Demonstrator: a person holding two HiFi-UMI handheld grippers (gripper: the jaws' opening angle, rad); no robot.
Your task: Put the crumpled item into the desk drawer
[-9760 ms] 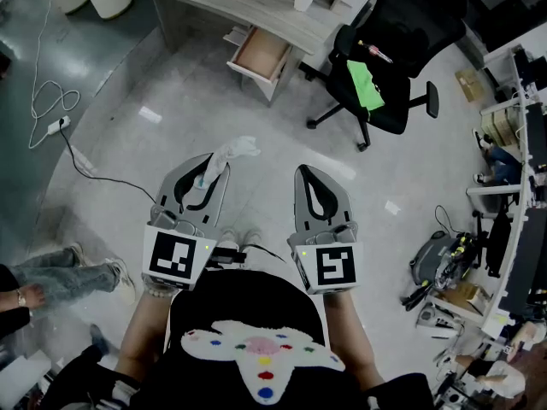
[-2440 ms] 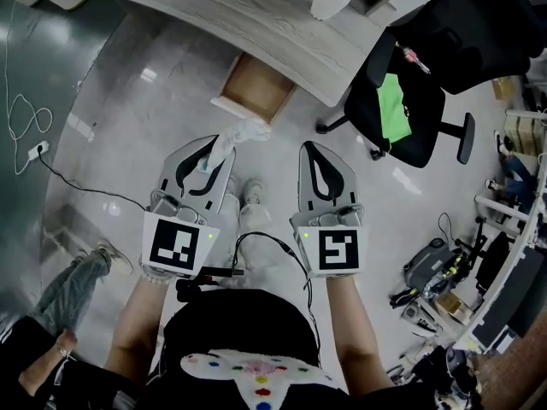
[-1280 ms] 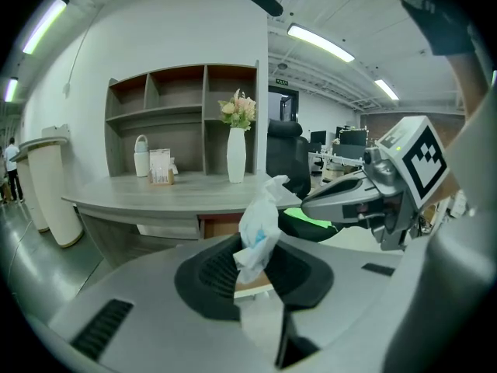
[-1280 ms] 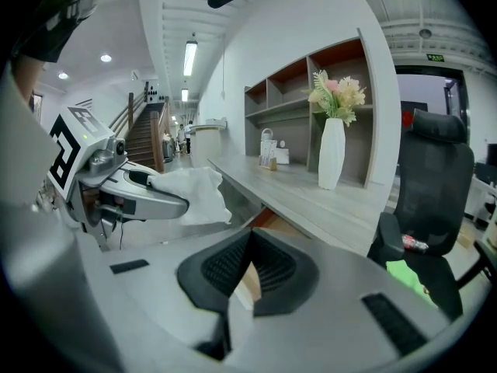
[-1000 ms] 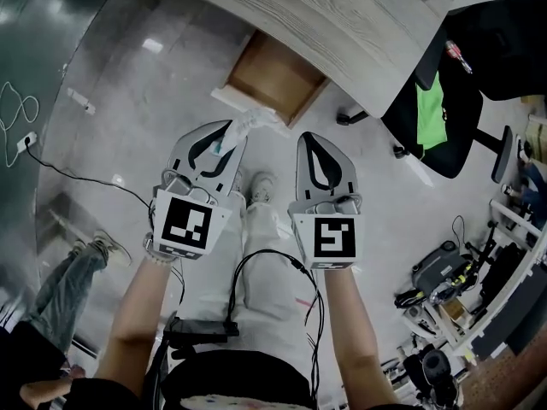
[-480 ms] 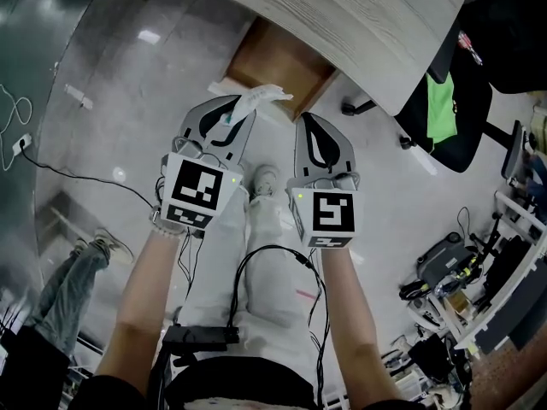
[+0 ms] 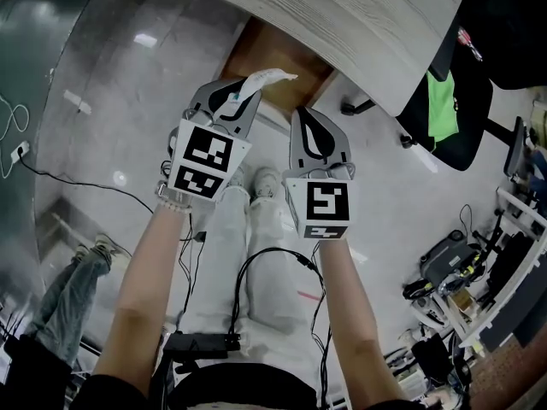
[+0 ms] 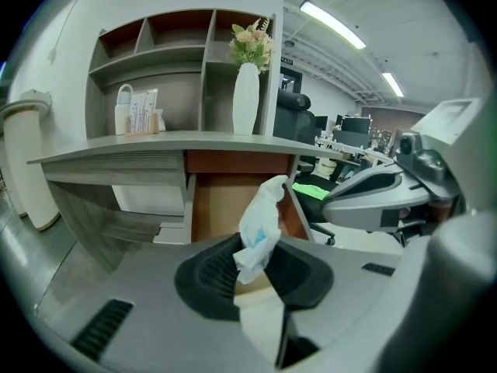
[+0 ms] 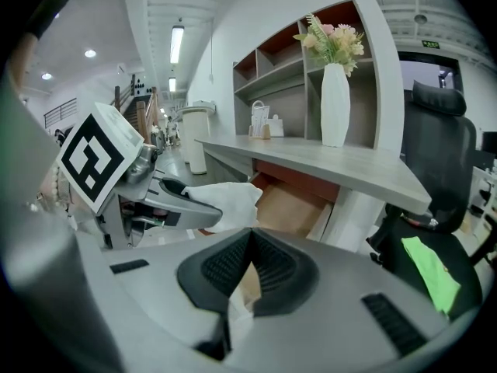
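carry step: left gripper [image 7: 238, 94] jaws pinch crumpled item [image 7: 261, 79] at the open desk drawer [image 7: 275, 56] front, right gripper [image 7: 308, 114] closed and empty; next, reach in over the drawer and let go.

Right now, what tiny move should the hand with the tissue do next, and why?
Probably ease the left gripper a bit forward and down. Its jaws pinch the tissue, and the drawer stands open just ahead, below the desk, so the tissue seems not yet inside it.
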